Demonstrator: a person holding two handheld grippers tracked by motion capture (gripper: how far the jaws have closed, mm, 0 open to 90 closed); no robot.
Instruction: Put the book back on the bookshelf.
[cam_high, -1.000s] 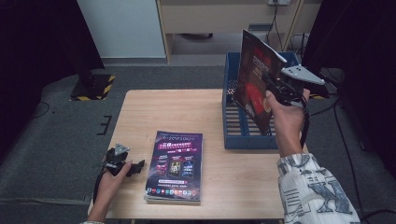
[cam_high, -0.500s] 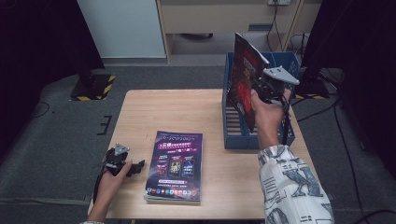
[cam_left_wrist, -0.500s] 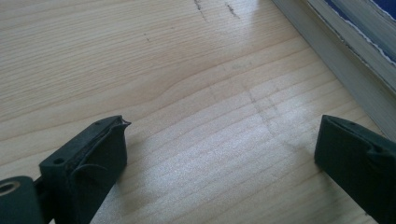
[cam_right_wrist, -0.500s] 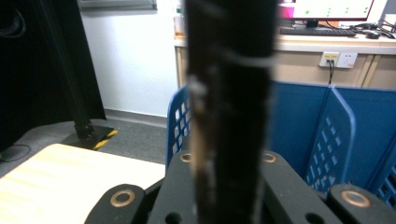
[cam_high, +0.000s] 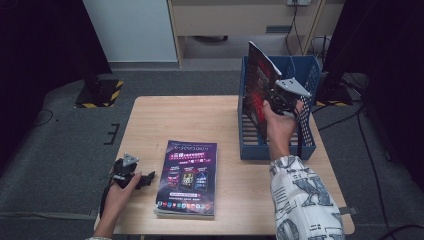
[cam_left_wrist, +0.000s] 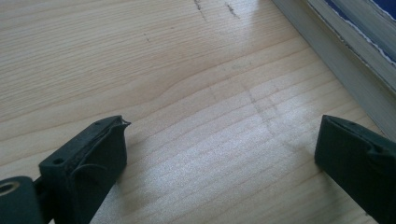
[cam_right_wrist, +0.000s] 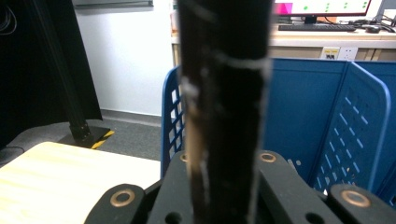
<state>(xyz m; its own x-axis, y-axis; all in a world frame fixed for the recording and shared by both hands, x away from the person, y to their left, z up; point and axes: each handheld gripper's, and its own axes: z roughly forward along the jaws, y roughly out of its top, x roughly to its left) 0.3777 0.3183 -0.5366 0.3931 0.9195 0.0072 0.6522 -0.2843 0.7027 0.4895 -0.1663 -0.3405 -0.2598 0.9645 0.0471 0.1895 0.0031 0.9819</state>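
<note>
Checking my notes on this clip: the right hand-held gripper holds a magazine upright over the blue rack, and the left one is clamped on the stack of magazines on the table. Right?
Not quite. The left hand-held gripper is open and holds nothing; the left gripper view shows bare table between its jaws, with the stack of magazines beside it. The rest stands: the right hand-held gripper holds a magazine upright over the blue rack.

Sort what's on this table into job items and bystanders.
Job:
- magazine, upright, clamped in the right gripper
- blue rack it is going into
- stack of magazines lying flat

Bystanders:
- left gripper, open, resting on the table
- black stand on the floor
</note>
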